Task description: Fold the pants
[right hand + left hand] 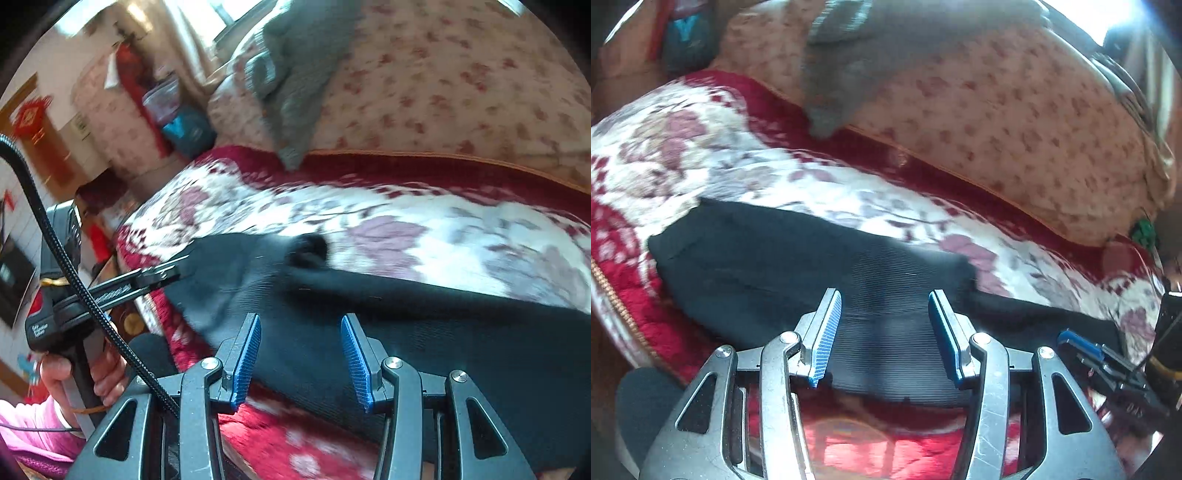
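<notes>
The black pants lay flat on the floral bedspread of the bed, occupying the lower centre of both wrist views, with their long axis running roughly from the left of the frame to the lower right. In the left wrist view the left tongs stood over the ribbed dark cloth at lower centre, jaws apart, with cloth showing in the gap below them and no pad pressing on it. In the right wrist view the right tongs stood likewise parted above the cloth, gripping nothing. Both tools pointed downward and forward at the garment, side by side along its near edge; the other tool appeared at the left of the right view, held by a hand with a pink sleeve. Judged from this, either tool was equally near, and the next grasp would turn on the near edge directly beneath the jaws. Motion blur limited finer detail.
</notes>
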{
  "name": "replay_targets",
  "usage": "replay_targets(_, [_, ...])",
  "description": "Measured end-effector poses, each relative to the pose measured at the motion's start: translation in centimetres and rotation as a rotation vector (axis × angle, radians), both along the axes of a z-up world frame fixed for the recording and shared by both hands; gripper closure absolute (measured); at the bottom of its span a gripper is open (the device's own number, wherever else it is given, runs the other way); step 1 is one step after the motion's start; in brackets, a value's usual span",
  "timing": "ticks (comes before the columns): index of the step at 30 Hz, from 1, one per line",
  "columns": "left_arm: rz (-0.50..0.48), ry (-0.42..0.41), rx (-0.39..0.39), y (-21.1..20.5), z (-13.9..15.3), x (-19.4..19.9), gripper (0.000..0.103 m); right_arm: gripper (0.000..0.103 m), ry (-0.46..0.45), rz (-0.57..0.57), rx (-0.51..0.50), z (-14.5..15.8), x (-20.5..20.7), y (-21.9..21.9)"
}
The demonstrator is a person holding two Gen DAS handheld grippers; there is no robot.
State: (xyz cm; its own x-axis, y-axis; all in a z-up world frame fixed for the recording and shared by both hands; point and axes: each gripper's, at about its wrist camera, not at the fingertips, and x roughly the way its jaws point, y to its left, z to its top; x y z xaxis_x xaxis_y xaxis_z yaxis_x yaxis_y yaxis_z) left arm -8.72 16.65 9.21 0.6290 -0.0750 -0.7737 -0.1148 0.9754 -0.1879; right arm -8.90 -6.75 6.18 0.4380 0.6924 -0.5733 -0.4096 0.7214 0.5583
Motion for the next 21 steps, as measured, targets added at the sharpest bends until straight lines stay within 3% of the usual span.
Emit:
replay_targets(12, [-0.265, 0.075, -0.021, -9.8, -1.7, 2.3, 0.054, 0.060, 0.093, -0.305, -0.001, -2.2, -4.1, -13.8])
replay_targets(21, [-0.433, 0.098, -0.046, -16.4, -2.3, 2.8, 0.054, 0.059, 0.185, -0.454, 0.039, -4.0, -8.1, -20.5])
